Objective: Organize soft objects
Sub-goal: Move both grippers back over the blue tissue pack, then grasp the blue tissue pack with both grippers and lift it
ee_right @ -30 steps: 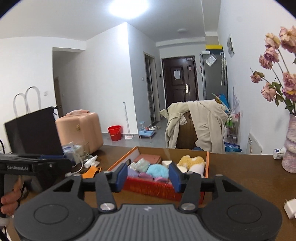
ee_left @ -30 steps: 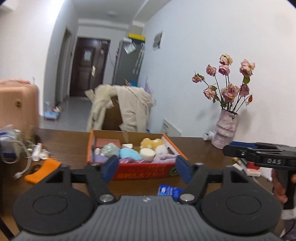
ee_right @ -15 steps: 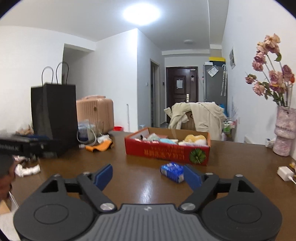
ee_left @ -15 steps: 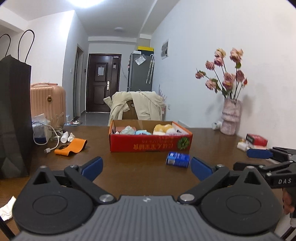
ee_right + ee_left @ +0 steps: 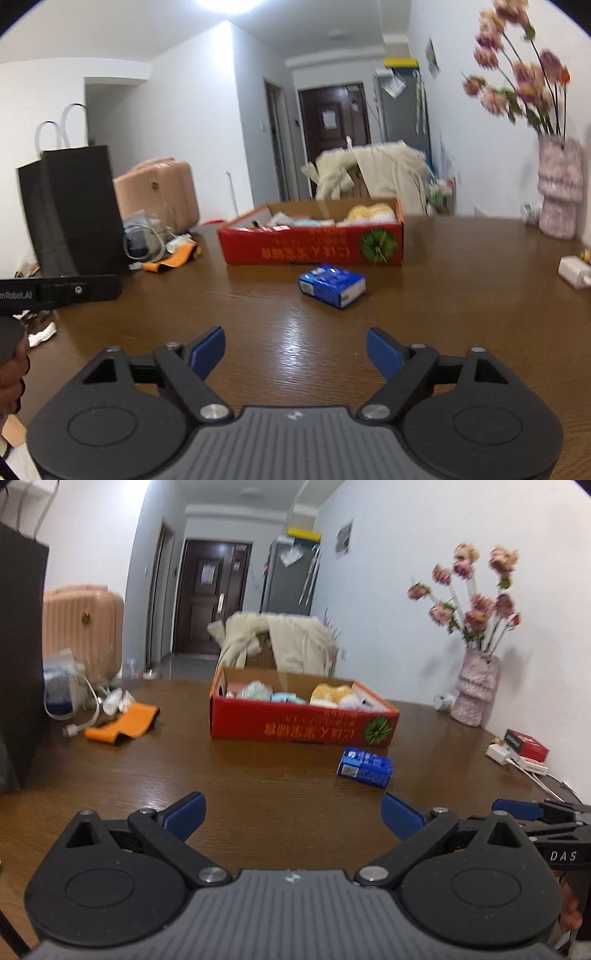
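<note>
Both grippers hang low over the brown table [image 5: 258, 775] with nothing between their fingers. The left gripper [image 5: 293, 812] has its jaws spread wide; the right gripper [image 5: 295, 350] has just narrowed its jaws a little, though they stand well apart. The soft things (yellow, pale blue and white bundles) sit inside the red box [image 5: 295, 729] across the table. A blue packet [image 5: 331, 285] lies on the wood just in front of the box.

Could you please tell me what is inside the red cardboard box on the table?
The red box holds soft bundles: a yellow one, pale blue, mint and pink. Its front wall hides whatever lies lower.
</note>
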Demonstrator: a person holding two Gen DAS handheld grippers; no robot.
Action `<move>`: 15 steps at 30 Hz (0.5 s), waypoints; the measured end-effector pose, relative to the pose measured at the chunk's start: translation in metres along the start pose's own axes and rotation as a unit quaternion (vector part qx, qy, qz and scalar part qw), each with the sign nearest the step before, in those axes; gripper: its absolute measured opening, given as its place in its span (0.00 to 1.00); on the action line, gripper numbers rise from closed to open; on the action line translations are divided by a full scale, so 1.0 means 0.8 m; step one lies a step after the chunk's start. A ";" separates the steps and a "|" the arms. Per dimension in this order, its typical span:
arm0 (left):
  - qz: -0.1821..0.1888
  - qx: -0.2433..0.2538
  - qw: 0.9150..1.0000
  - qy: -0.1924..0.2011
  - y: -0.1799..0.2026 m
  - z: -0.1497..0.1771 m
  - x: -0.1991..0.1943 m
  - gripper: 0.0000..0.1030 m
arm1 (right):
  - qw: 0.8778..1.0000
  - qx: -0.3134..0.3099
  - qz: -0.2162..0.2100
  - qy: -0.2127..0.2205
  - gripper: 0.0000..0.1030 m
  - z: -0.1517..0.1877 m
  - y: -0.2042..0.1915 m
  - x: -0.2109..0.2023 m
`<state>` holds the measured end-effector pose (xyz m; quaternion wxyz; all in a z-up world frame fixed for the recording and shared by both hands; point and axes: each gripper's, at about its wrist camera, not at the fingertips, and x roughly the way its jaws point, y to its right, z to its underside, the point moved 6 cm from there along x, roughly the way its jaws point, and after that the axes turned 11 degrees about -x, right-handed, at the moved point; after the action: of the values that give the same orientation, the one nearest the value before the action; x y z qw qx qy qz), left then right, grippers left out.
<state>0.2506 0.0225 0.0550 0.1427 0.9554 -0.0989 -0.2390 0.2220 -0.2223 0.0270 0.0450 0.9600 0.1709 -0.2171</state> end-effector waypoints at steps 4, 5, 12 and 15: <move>0.000 -0.006 1.000 -0.022 0.007 -0.008 0.053 1.00 | 0.999 0.035 -0.002 -0.018 0.68 -0.010 0.027 0.041; 0.000 -0.010 1.000 -0.029 0.009 -0.012 0.068 1.00 | 0.998 0.049 0.002 -0.025 0.67 -0.014 0.036 0.052; 0.054 -0.017 0.996 -0.068 0.036 -0.040 0.195 0.86 | 0.987 0.147 -0.010 -0.065 0.47 -0.038 0.090 0.161; 0.071 -0.017 0.991 -0.108 0.047 -0.045 0.256 0.69 | 0.984 0.164 -0.014 -0.074 0.34 -0.049 0.104 0.204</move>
<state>0.4408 -0.0571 0.0095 0.1642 0.9118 -0.1769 -0.3321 0.4050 -0.2438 -0.0075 -0.1035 0.9331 0.1430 -0.3134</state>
